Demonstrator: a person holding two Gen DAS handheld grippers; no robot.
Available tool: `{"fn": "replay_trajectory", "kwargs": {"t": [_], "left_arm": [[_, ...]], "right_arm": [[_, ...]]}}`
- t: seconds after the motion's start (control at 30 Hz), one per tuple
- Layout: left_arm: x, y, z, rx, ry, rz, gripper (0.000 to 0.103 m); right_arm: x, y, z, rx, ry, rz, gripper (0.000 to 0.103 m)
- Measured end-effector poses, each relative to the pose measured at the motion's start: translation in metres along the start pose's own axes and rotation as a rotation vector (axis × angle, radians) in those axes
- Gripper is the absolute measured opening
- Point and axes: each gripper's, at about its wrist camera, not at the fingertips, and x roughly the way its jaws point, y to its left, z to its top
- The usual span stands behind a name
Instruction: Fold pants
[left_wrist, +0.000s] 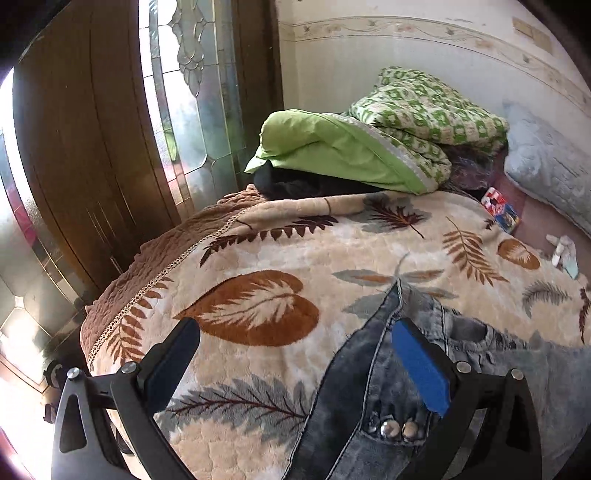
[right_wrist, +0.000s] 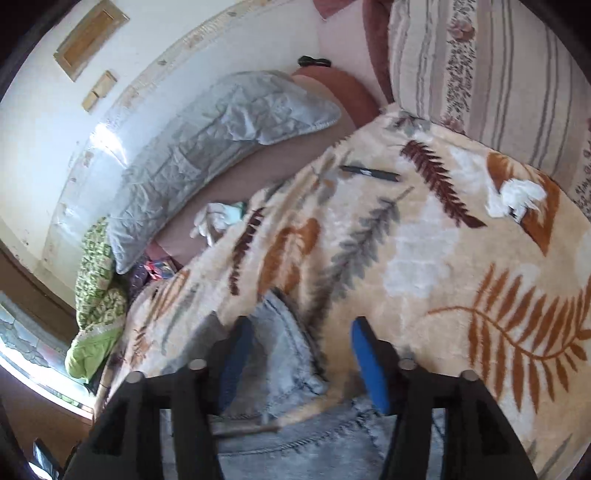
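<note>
Grey washed denim pants (left_wrist: 388, 398) lie on a beige leaf-print blanket (left_wrist: 258, 258) on the bed; metal studs show near the pocket. My left gripper (left_wrist: 295, 350) is open, its right blue pad (left_wrist: 421, 365) over the denim, its left finger over bare blanket. In the right wrist view the pants (right_wrist: 284, 362) lie under my right gripper (right_wrist: 301, 354), which is open with a raised fold of denim between its pads (right_wrist: 369, 365).
Green bedding (left_wrist: 369, 147) is piled at the far bed end by a wooden door. A grey pillow (right_wrist: 221, 140) lies along the wall. A pen (right_wrist: 369, 172), a white tissue (right_wrist: 521, 199), a small packet (left_wrist: 500, 210) and a striped cushion (right_wrist: 498, 74) are nearby.
</note>
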Motion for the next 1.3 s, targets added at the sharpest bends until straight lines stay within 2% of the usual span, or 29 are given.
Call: {"fn": "replay_trajectory", "kwargs": {"t": [0.07,0.2,0.3,0.47,0.57,0.73,0.87,0.93,1.13,1.17,1.23,1.27,1.3], "left_arm": [[0.016,-0.002,0.015,-0.023,0.069,-0.016,0.103],[0.056,-0.024,0.03,-0.063,0.199,-0.064,0.103],[0.085,-0.047,0.028,-0.065,0.26,-0.074,0.103],[0.122,-0.082,0.013,-0.058,0.362,-0.172,0.103],[0.134,-0.107,0.004,0.023,0.377,-0.159,0.088],[0.143,-0.13,-0.004,0.087,0.432,-0.28,0.056],[0.146,-0.144,-0.007,0.156,0.43,-0.288,0.057],[0.147,-0.145,-0.007,0.15,0.435,-0.307,0.065],[0.147,-0.145,-0.009,0.142,0.435,-0.33,0.065],[0.147,-0.144,-0.009,0.132,0.436,-0.344,0.061],[0.149,-0.14,-0.008,0.1,0.444,-0.379,0.024],[0.149,-0.138,-0.008,0.081,0.448,-0.408,0.019],[0.149,-0.137,-0.007,0.076,0.443,-0.418,0.01]], "right_arm": [[0.006,0.02,0.005,0.0,-0.033,0.048,0.066],[0.038,0.043,0.01,0.028,-0.003,0.119,0.066],[0.064,0.05,0.01,0.013,0.028,0.123,0.066],[0.1,0.042,0.022,-0.002,0.079,0.096,0.066],[0.118,0.031,0.032,-0.005,0.108,0.087,0.066],[0.147,0.019,0.045,-0.003,0.175,0.104,0.065],[0.17,0.027,0.045,-0.066,0.241,0.074,0.065],[0.179,0.029,0.042,-0.092,0.252,0.036,0.065],[0.208,0.028,0.025,-0.13,0.326,-0.028,0.063],[0.208,0.032,0.022,-0.163,0.313,-0.047,0.06],[0.207,0.039,0.02,-0.206,0.307,-0.047,0.022],[0.205,0.041,0.018,-0.213,0.308,-0.055,0.022],[0.203,0.043,0.017,-0.23,0.303,-0.073,0.018]]}}
